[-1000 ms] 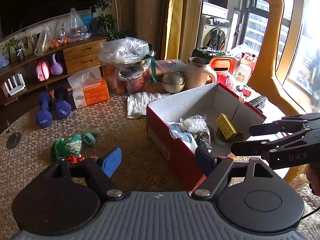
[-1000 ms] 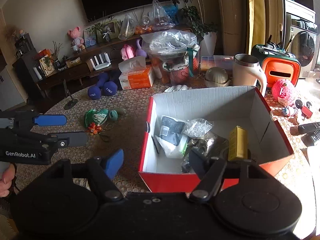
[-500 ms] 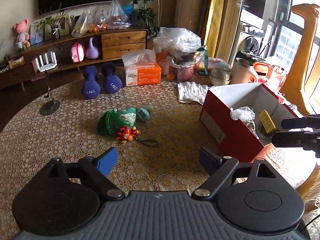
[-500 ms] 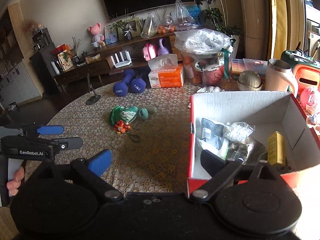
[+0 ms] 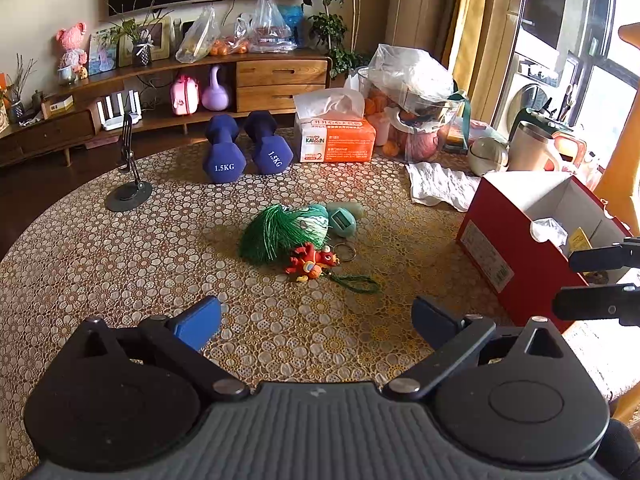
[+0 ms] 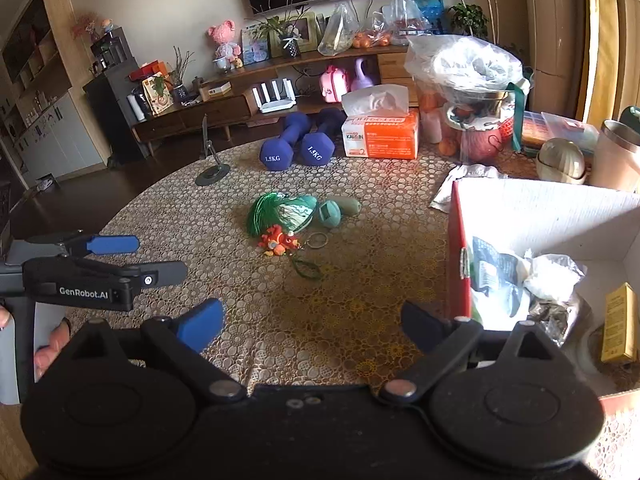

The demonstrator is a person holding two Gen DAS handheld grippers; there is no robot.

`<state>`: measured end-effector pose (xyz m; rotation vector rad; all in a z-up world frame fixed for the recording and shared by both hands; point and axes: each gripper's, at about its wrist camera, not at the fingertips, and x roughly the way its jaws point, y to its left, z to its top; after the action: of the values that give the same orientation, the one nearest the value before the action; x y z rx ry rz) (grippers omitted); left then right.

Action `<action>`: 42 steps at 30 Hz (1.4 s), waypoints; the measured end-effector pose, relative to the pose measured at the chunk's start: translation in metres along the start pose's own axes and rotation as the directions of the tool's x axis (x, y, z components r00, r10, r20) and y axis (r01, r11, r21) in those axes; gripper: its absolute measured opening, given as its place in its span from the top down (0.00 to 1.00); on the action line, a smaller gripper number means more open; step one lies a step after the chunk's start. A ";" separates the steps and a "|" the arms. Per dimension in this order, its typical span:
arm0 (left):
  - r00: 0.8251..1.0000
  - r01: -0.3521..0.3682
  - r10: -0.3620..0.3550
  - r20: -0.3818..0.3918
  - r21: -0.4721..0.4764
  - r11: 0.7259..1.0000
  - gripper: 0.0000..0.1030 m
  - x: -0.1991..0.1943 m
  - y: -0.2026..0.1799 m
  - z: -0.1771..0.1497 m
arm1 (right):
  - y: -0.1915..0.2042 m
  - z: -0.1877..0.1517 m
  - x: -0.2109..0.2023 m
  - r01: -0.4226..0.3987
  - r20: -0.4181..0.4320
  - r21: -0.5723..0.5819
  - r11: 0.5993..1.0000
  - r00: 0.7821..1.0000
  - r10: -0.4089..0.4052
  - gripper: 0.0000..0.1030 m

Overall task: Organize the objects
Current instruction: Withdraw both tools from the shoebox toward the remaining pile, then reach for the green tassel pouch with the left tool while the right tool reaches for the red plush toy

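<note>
A green tasselled pouch (image 5: 286, 232) (image 6: 280, 214), a small red dragon keychain (image 5: 310, 264) (image 6: 278, 242) with a metal ring and green cord, and a teal round gadget (image 5: 340, 220) (image 6: 330, 213) lie together mid-table. A red shoebox (image 5: 516, 248) (image 6: 458, 248) at the right holds bags and a yellow packet (image 6: 618, 322). My left gripper (image 5: 316, 316) is open and empty, short of the pile. My right gripper (image 6: 312, 320) is open and empty, between the pile and the box.
Two blue 1.5 kg dumbbells (image 5: 244, 148), an orange tissue box (image 5: 336, 136), a bagged fruit basket (image 5: 416, 108), a white cloth (image 5: 440, 184), a cup (image 5: 532, 146) and a black phone stand (image 5: 128, 188) line the table's far side. A TV shelf stands behind.
Both grippers have swung left, away from the red box toward the keychain pile, which now sits centred ahead of the left gripper. Both stay open and empty.
</note>
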<state>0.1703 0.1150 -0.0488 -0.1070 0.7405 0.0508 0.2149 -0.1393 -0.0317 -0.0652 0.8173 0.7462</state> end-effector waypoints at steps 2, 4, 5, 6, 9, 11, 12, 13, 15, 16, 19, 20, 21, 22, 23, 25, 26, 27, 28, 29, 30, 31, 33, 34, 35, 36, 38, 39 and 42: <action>1.000 -0.009 0.009 -0.008 -0.008 1.000 0.01 0.009 0.006 0.004 | 0.003 0.000 0.011 -0.004 -0.009 -0.014 1.000 1.000 0.004 0.07; 1.000 -0.017 0.017 -0.017 -0.017 1.000 0.01 0.019 0.012 0.009 | 0.007 0.000 0.021 -0.010 -0.012 -0.025 1.000 1.000 0.010 0.07; 1.000 -0.021 0.021 -0.019 -0.017 1.000 0.01 0.023 0.015 0.012 | 0.008 0.001 0.026 -0.014 -0.013 -0.029 0.999 1.000 0.014 0.08; 0.999 -0.026 0.026 -0.022 -0.014 1.000 0.01 0.029 0.017 0.016 | 0.010 0.002 0.031 -0.016 -0.013 -0.033 0.999 1.000 0.016 0.08; 0.999 -0.033 0.033 -0.029 -0.002 0.999 0.01 0.044 0.022 0.026 | 0.015 0.003 0.046 -0.022 -0.013 -0.046 0.999 1.000 0.021 0.08; 0.999 -0.036 0.036 -0.031 0.012 0.999 0.01 0.054 0.023 0.032 | 0.020 0.003 0.057 -0.026 -0.017 -0.064 0.998 1.000 0.025 0.08; 0.999 -0.034 0.035 -0.033 0.022 0.999 0.01 0.060 0.024 0.036 | 0.023 0.003 0.061 -0.029 -0.019 -0.076 0.997 0.999 0.028 0.09; 0.999 -0.032 0.033 -0.036 0.031 0.999 0.01 0.066 0.024 0.040 | 0.026 0.003 0.067 -0.031 -0.020 -0.092 0.995 0.999 0.029 0.09; 0.999 -0.030 0.032 -0.039 0.050 0.998 0.01 0.076 0.023 0.047 | 0.032 0.002 0.078 -0.028 -0.021 -0.127 0.991 0.999 0.025 0.10; 0.999 -0.026 0.029 -0.037 0.061 0.998 0.01 0.082 0.022 0.052 | 0.035 0.002 0.083 -0.028 -0.021 -0.143 0.989 0.999 0.025 0.10; 0.999 -0.018 0.021 -0.038 0.080 0.997 0.01 0.097 0.023 0.062 | 0.042 0.004 0.098 -0.024 -0.024 -0.175 0.984 1.000 0.020 0.10; 0.999 -0.015 0.018 -0.042 0.085 0.996 0.01 0.102 0.023 0.065 | 0.044 0.004 0.103 -0.025 -0.025 -0.184 0.983 0.999 0.021 0.10; 0.999 -0.012 0.017 -0.050 0.089 0.996 0.01 0.108 0.024 0.068 | 0.046 0.005 0.108 -0.024 -0.025 -0.194 0.981 0.999 0.020 0.11; 0.998 -0.011 0.017 -0.063 0.091 0.996 0.01 0.115 0.025 0.071 | 0.048 0.005 0.113 -0.023 -0.025 -0.206 0.978 1.000 0.019 0.11; 0.997 -0.012 0.018 -0.076 0.089 0.996 0.01 0.122 0.026 0.073 | 0.050 0.005 0.119 -0.023 -0.026 -0.217 0.976 1.000 0.018 0.11; 0.995 -0.014 0.022 -0.100 0.075 0.997 0.01 0.135 0.029 0.078 | 0.054 0.007 0.130 -0.022 -0.028 -0.233 0.972 0.999 0.016 0.12; 0.994 -0.014 0.021 -0.109 0.066 0.998 0.01 0.141 0.031 0.080 | 0.056 0.007 0.135 -0.021 -0.025 -0.240 0.970 1.000 0.016 0.13; 0.993 -0.015 0.021 -0.119 0.056 0.998 0.01 0.147 0.033 0.082 | 0.058 0.008 0.140 -0.019 -0.021 -0.249 0.968 1.000 0.014 0.13; 0.991 -0.017 0.023 -0.130 0.051 0.999 0.01 0.153 0.034 0.083 | 0.060 0.009 0.144 -0.015 -0.016 -0.260 0.966 1.000 0.011 0.14; 0.990 -0.021 0.028 -0.137 0.050 0.999 0.01 0.158 0.035 0.084 | 0.062 0.010 0.149 -0.010 -0.012 -0.271 0.963 1.000 0.007 0.15; 0.989 -0.028 0.035 -0.144 0.051 0.998 0.01 0.163 0.035 0.085 | 0.063 0.011 0.154 -0.003 -0.008 -0.282 0.959 1.000 0.001 0.18; 0.988 -0.033 0.041 -0.150 0.055 0.998 0.01 0.167 0.035 0.085 | 0.065 0.012 0.160 0.005 -0.004 -0.291 0.957 1.000 -0.006 0.19; 0.986 -0.038 0.048 -0.160 0.066 0.997 0.01 0.174 0.034 0.085 | 0.068 0.014 0.169 0.014 0.001 -0.297 0.955 1.000 -0.015 0.20; 0.985 -0.038 0.050 -0.166 0.074 0.997 0.01 0.178 0.033 0.085 | 0.069 0.014 0.174 0.018 0.003 -0.299 0.954 1.000 -0.018 0.20; 0.984 -0.037 0.051 -0.171 0.082 0.996 0.01 0.181 0.031 0.086 | 0.071 0.014 0.178 0.024 0.004 -0.302 0.953 1.000 -0.024 0.21; 0.983 -0.037 0.053 -0.177 0.092 0.995 0.01 0.184 0.030 0.086 | 0.072 0.015 0.183 0.036 0.004 -0.305 0.952 0.999 -0.036 0.22; 0.981 -0.037 0.057 -0.186 0.108 0.993 0.01 0.189 0.028 0.087 | 0.073 0.016 0.193 0.064 0.001 -0.299 0.952 0.998 -0.067 0.24; 0.980 -0.033 0.054 -0.192 0.112 0.993 0.01 0.193 0.027 0.087 | 0.073 0.018 0.198 0.072 -0.003 -0.292 0.954 0.997 -0.076 0.25; 0.976 -0.030 0.055 -0.209 0.122 0.992 0.01 0.202 0.025 0.088 | 0.074 0.020 0.208 0.110 -0.005 -0.275 0.955 0.993 -0.116 0.26</action>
<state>0.3759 0.1516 -0.1230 0.0177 0.9570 0.0363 0.2749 0.0431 -0.1431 -0.3670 0.7189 0.7476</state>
